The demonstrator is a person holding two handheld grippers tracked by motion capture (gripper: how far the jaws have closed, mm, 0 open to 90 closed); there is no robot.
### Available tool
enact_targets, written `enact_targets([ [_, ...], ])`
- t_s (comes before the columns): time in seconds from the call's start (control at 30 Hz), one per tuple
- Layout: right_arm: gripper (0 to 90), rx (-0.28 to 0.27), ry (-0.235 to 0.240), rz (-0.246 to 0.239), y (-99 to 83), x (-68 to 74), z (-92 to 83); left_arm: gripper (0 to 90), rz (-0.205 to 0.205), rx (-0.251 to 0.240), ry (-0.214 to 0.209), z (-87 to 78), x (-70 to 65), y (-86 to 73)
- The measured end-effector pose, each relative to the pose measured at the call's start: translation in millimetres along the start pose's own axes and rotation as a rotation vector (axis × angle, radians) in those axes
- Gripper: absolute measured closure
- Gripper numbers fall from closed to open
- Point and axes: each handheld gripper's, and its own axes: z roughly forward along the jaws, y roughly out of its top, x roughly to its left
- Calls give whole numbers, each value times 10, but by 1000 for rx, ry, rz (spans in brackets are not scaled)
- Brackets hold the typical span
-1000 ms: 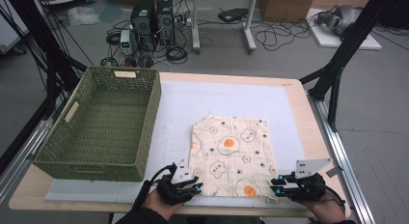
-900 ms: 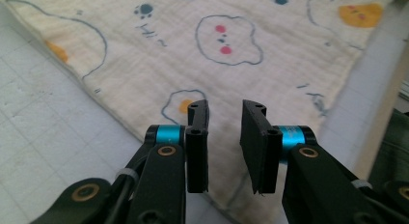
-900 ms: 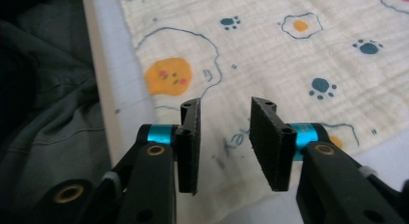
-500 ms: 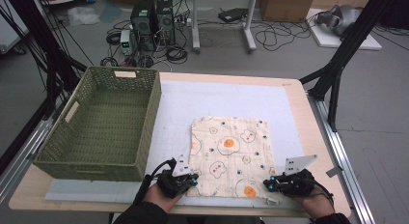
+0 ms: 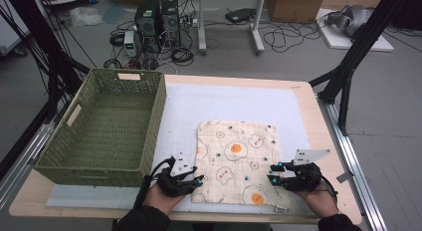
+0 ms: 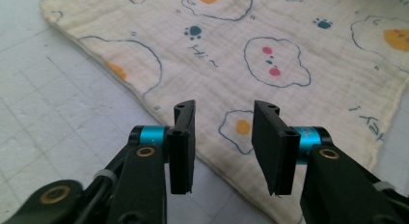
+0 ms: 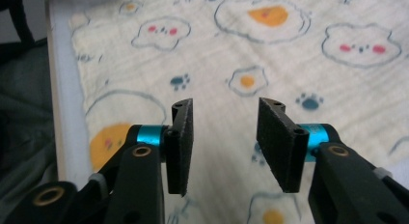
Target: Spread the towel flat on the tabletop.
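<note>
On the left stood a green woven basket (image 5: 102, 129), and nothing could be seen inside it. It sat on a pale mat (image 5: 239, 104) that covered the table.

Next to the basket, near the person's edge of the table, was the left gripper (image 5: 198, 180). Its tips pointed to the right, at the near left corner of the cloth (image 5: 236, 161). In the left gripper view the left gripper (image 6: 223, 137) had its jaws partly apart. They had just been opening. The cloth's edge (image 6: 212, 79) lay under and ahead of the jaws, but nothing was pinched between them.

The cloth was a cream square with fried eggs and little faces printed on it. It lay flat on the mat, to the right of the basket, between the two hands. Its sides ran straight with the table's sides.

On the right was the right gripper (image 5: 272, 174). Its tips pointed left, at the cloth's near right edge. In the right gripper view the right gripper (image 7: 224, 137) also had its jaws partly apart and had just been opening. The cloth (image 7: 270, 55) lay below the jaws, not squeezed.

Each hand was close to its own near corner, so each would probably take that one.
</note>
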Motion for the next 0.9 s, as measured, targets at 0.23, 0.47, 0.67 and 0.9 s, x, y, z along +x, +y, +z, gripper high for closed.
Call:
enact_targets([
  [0.23, 488, -36, -25, -14, 170, -30, 131, 545, -3, -32, -1, -53, 35, 25],
  [0.47, 422, -47, -48, -10, 227, -20, 208, 522, 5, -25, -8, -29, 6, 15],
  [0.67, 389, -26, -59, -22, 214, -4, 238, 502, 9, -31, -7, -30, -12, 18],
  [0.9, 360, -23, -78, -23, 177, -2, 221, 486, 21, -39, -15, -12, -36, 33],
])
